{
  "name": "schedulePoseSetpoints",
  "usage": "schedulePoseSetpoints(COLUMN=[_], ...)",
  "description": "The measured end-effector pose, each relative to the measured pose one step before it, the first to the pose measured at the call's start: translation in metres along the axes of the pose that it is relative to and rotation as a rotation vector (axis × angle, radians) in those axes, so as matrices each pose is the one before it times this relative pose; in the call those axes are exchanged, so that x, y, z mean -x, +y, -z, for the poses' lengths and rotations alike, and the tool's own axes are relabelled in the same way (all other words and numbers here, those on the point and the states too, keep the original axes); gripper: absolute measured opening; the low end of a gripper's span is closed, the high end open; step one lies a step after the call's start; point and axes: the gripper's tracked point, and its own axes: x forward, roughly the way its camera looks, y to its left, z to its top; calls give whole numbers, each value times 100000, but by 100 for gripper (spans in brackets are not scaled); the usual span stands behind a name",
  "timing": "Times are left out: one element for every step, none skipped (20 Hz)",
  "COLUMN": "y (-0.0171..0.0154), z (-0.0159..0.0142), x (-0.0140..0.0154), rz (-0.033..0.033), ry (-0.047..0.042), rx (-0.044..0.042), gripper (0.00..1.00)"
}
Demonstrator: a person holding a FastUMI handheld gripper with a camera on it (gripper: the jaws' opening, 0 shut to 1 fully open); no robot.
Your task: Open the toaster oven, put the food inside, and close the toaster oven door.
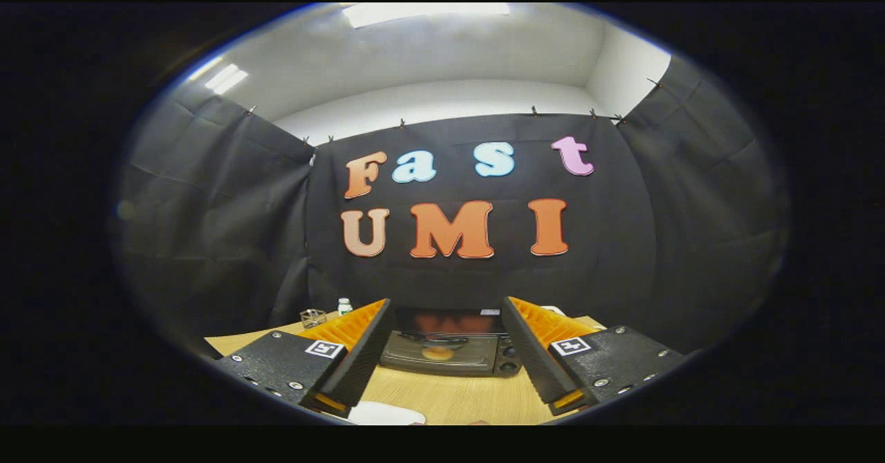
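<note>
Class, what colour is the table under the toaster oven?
Light wood, seen in the gripper view: table, toaster oven beyond the open gripper.

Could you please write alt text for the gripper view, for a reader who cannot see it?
The open gripper points at a toaster oven on a wooden table, its door shut and something round behind the glass. Beyond the fingers sit a small bottle and a wire holder; a white object lies near them.

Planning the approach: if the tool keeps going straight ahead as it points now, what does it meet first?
Probably the toaster oven, standing on the table beyond the open tool; nothing shows between them, though depth is hard to judge.
</note>
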Motion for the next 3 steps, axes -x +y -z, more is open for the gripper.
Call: schedulePoseSetpoints(y=[122, 60, 418], z=[-230, -205, -79], x=[220, 325, 199], rz=[22, 338, -868], ry=[15, 241, 531], rx=[263, -494, -447], gripper=[93, 93, 93])
